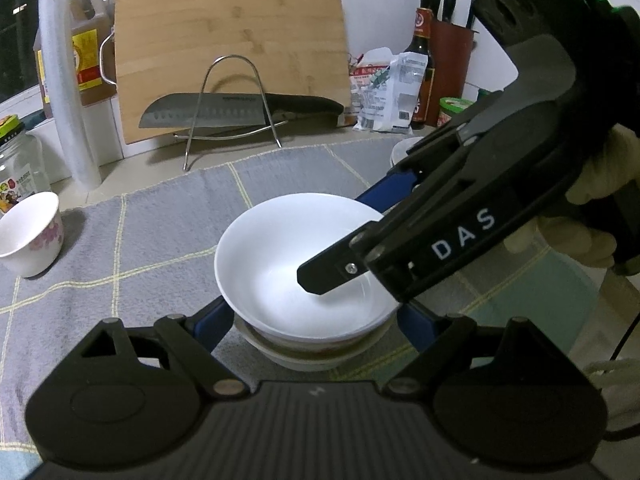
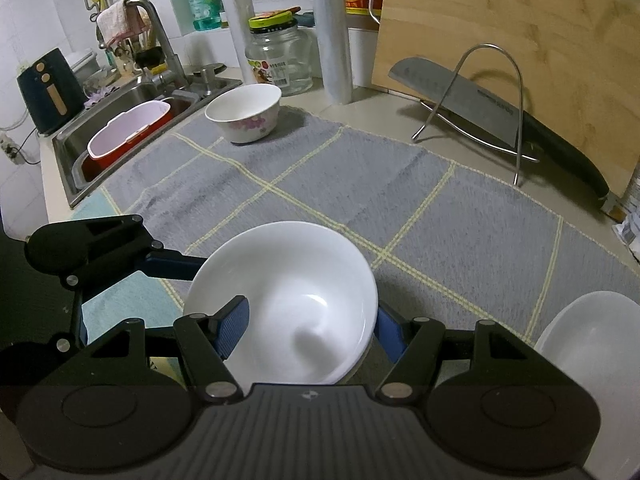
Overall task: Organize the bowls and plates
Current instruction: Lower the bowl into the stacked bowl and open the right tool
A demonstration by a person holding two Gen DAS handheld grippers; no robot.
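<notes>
A big gray cloth (image 2: 360, 184) with thin yellow lines covers the kitchen counter. Behind its far edge a wooden cutting board (image 1: 230, 52) leans up against the wall, and a big knife (image 1: 240, 110) rests in a wire stand (image 1: 232, 100) in front of the board. A steel sink (image 2: 120, 120) lies past the left edge of the cloth.

Near the front edge of the cloth sits a plain white bowl (image 2: 288, 300). In the left wrist view it sits inside another bowl (image 1: 312, 354), like a small stack.

The right gripper (image 2: 308, 328) holds the white bowl by its wall. One blue finger (image 2: 232, 332) is inside the bowl and the other is outside, and the jaws are squeezed onto the wall. A hand in a pale glove (image 1: 600, 200) holds this gripper.

The left gripper (image 1: 316, 320) has its jaws partly apart, one on each side of the lower bowl. You cannot tell if its fingers press on it.

A bowl with pink flowers (image 2: 244, 114) stands alone near the far left corner of the cloth. A clear plastic bowl (image 2: 592, 344) sits at the right edge. A glass jar (image 2: 280, 56) with a yellow lid stands behind the flower bowl, off the cloth.
</notes>
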